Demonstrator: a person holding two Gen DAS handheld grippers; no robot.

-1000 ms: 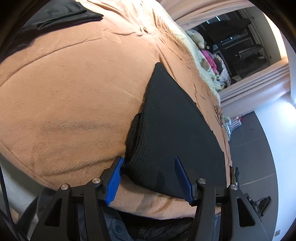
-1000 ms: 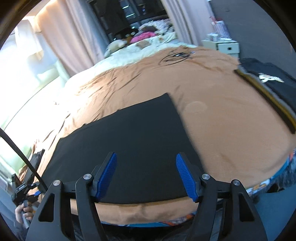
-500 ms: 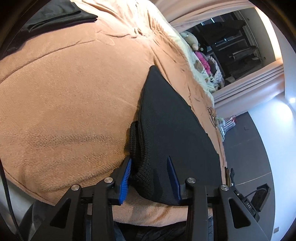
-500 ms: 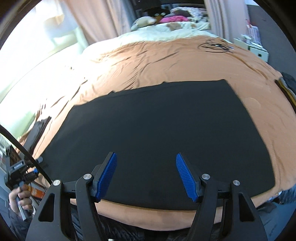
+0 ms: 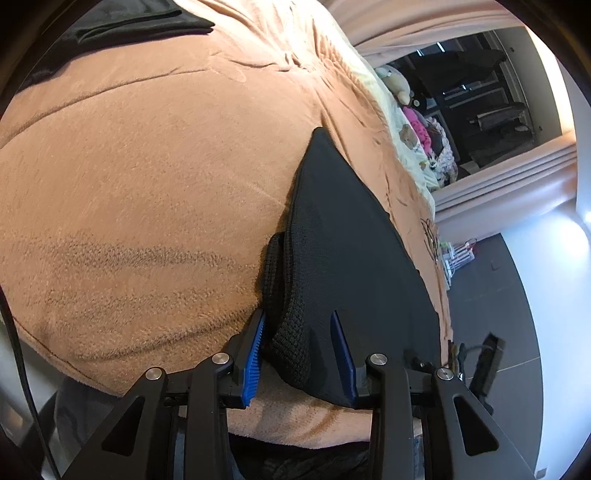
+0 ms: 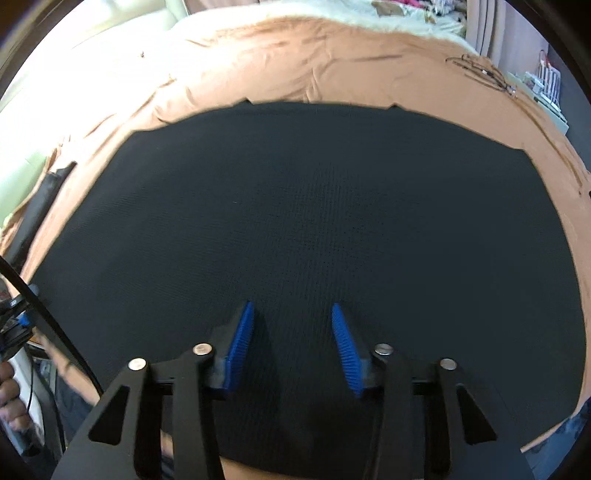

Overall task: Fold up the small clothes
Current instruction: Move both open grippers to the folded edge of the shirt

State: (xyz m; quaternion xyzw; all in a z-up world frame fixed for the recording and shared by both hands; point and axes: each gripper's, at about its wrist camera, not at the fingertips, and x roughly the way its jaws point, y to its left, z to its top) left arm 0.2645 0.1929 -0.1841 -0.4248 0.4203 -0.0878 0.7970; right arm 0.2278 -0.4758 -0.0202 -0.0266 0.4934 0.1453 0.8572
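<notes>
Tan blanket [image 5: 140,192] underneath; left claw [image 5: 299,341] part-open astride black garment [image 5: 347,236] corner; right claw [image 6: 291,339] part-open, empty, low over it.

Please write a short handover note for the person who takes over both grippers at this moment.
Left gripper: jaws part open around the bunched near corner of the black garment; grip not confirmed.
Right gripper: jaws open, low over the garment's near edge; contact unclear.
The garment lies mostly flat on the tan blanket. Other dark clothes lie at the far corner.
Done: garment laid out. Left: close both grips, make the fold.
</notes>
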